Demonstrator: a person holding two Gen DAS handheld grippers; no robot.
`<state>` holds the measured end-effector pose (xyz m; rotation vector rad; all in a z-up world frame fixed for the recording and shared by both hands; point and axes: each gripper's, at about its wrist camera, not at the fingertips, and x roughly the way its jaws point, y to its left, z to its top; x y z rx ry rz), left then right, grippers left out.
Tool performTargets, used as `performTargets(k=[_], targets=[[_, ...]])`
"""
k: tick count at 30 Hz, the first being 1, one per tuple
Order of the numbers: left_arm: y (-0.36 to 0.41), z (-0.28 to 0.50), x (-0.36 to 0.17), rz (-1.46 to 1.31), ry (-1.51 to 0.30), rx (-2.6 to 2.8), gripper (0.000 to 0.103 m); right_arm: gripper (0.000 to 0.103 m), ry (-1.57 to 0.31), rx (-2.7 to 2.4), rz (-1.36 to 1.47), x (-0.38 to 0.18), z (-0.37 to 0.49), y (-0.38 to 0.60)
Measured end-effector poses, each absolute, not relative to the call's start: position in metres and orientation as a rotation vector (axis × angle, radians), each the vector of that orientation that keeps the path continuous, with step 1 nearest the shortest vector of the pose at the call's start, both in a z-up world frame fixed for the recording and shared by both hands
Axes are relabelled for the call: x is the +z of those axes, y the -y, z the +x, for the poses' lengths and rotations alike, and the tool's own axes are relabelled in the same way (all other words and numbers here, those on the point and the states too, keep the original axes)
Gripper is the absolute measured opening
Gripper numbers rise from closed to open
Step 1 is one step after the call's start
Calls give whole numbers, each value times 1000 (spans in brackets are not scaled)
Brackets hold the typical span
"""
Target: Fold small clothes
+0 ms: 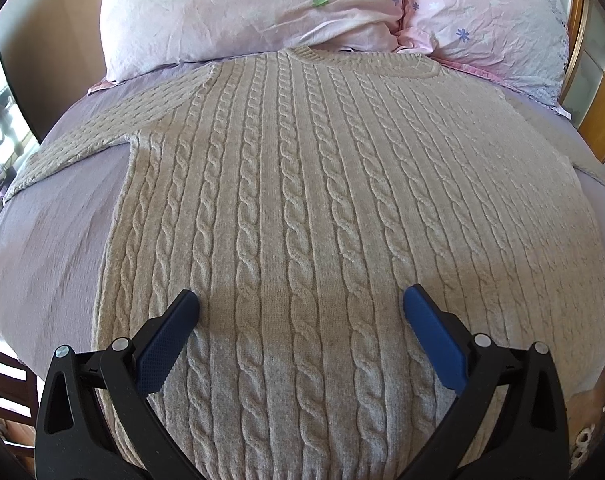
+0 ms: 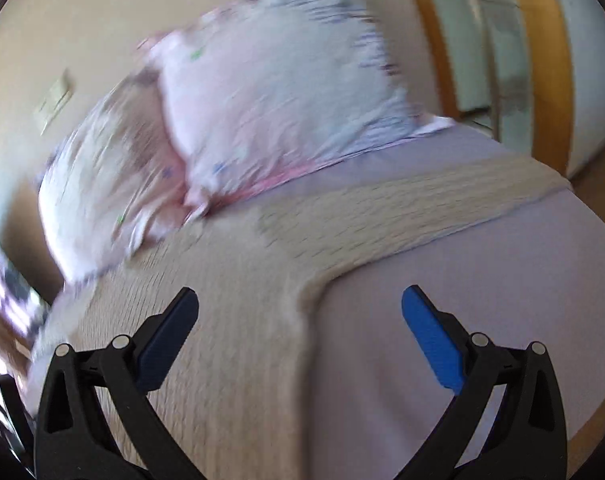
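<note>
A beige cable-knit sweater (image 1: 302, 200) lies flat on a lilac bedsheet (image 1: 54, 232), collar toward the pillows, its left sleeve (image 1: 82, 136) stretched out to the left. My left gripper (image 1: 300, 308) is open and empty, hovering over the sweater's lower middle near the hem. In the blurred right wrist view the sweater (image 2: 230, 280) shows with its right sleeve (image 2: 402, 208) stretched toward the bed's right edge. My right gripper (image 2: 300, 308) is open and empty above the sweater's right side edge, by the armpit.
Two pink floral pillows (image 1: 242, 12) (image 1: 494, 28) lie at the head of the bed, just beyond the collar. A wooden frame (image 1: 598, 92) stands at the right. Bare sheet (image 2: 462, 340) lies right of the sweater. A wall (image 2: 82, 20) is behind the pillows (image 2: 282, 92).
</note>
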<state>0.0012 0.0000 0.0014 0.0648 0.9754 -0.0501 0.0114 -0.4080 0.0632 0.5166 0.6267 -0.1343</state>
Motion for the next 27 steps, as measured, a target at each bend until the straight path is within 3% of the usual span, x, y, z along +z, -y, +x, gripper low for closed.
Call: performTargets(k=[2,6,9,14,15,19,24,27], targets=[[-1,-1,1,63,-966,-51,102,101,-614,-256,708,56,14,478],[-1,-1,1,65,-963,-65,102,62,-612,-403,1055,21,19,590],[-2,-2,1,63,-955,-71,102,52,-602,-472,1152,1,24,628],[-4,-6,2,49,-931,-79,102,20,-552,-481,1257,-18,35,656],[-7,-5,3,31,-932,-90,102,8,-548,-497,1279,-23,36,662],[-39,-2,16,-146,-901,-150,102,7,-555,-519,1251,-18,42,665],[-130,-4,44,-372,-670,-95,102,6,-480,-317,842,82,77,564],[-189,8,52,-467,-640,-6,102,6,-469,-36,657,135,102,453]])
